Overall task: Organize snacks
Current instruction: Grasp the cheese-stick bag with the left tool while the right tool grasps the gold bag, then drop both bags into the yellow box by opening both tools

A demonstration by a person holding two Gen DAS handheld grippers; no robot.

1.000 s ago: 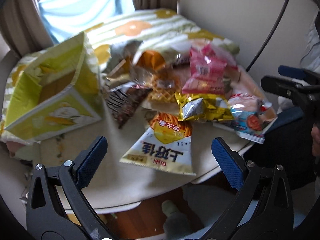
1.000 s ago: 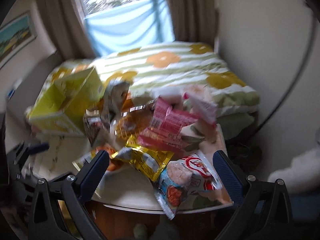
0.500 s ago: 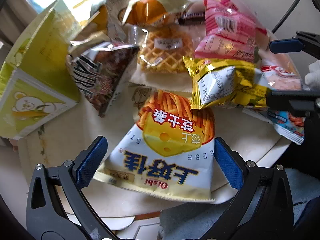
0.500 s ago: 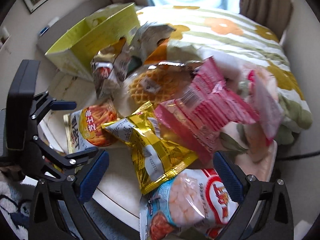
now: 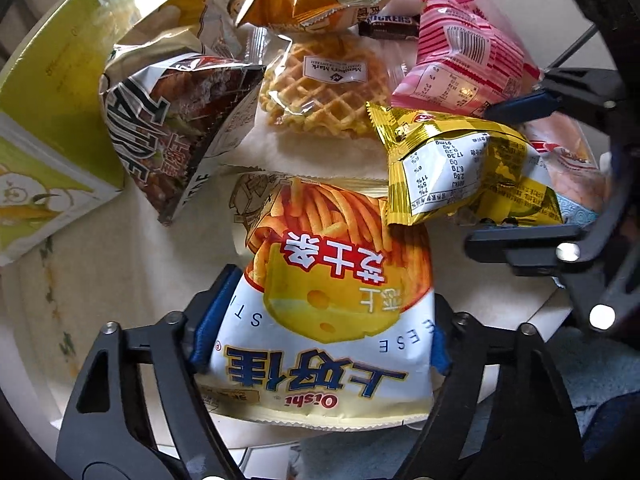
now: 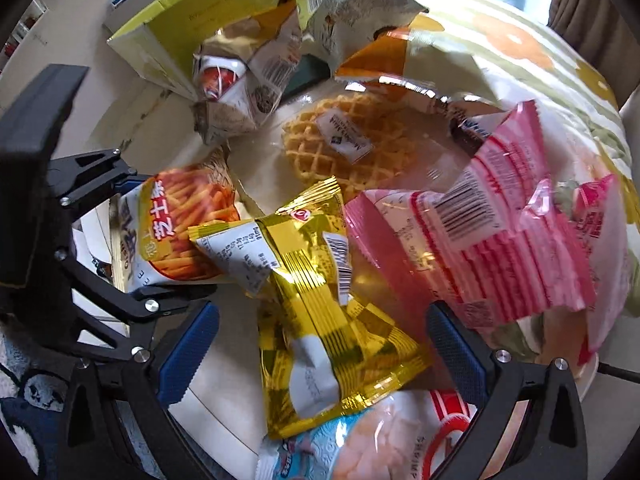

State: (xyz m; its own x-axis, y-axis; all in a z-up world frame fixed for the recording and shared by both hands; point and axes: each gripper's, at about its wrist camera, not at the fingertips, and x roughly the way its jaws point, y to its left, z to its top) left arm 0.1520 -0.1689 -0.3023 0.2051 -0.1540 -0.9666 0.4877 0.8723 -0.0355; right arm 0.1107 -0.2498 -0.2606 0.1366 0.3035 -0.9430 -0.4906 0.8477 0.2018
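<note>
- cheese-stick bag (image 5: 320, 320) is lying flat at the near edge of the table (image 5: 132, 280), label upside down in the left wrist view; left gripper (image 5: 320, 332) is straddling its lower half, jaws closing, blue pads (image 5: 210, 320) pressing into both side edges of the bag; gripping it
- gold foil bag (image 6: 320, 300) is lying just beside it, one corner overlapping the cheese-stick bag's top edge; right gripper (image 6: 320, 344) is sitting over the gold foil bag, jaws wide and only starting to close, pads clear of the foil on both sides; nothing gripped
- white-and-blue puffed-snack bag (image 6: 380, 440) is poking out from under the gold foil bag at the near rim
- pink striped bag (image 6: 500, 240) is sitting to the right of the gold one, barcode up, partly resting on other packets
- wrapped waffle (image 5: 320, 84) is lying mid-table, beyond both bags
- dark chip bag (image 5: 180, 128) is lying left of the waffle, leaning against the yellow-green box (image 5: 52, 120); box is standing open at the table's left side
- orange bag (image 5: 308, 0) and a Snickers bar (image 5: 390, 26) are sitting at the far side of the pile
- floral bedding (image 6: 520, 52) is running behind the table
</note>
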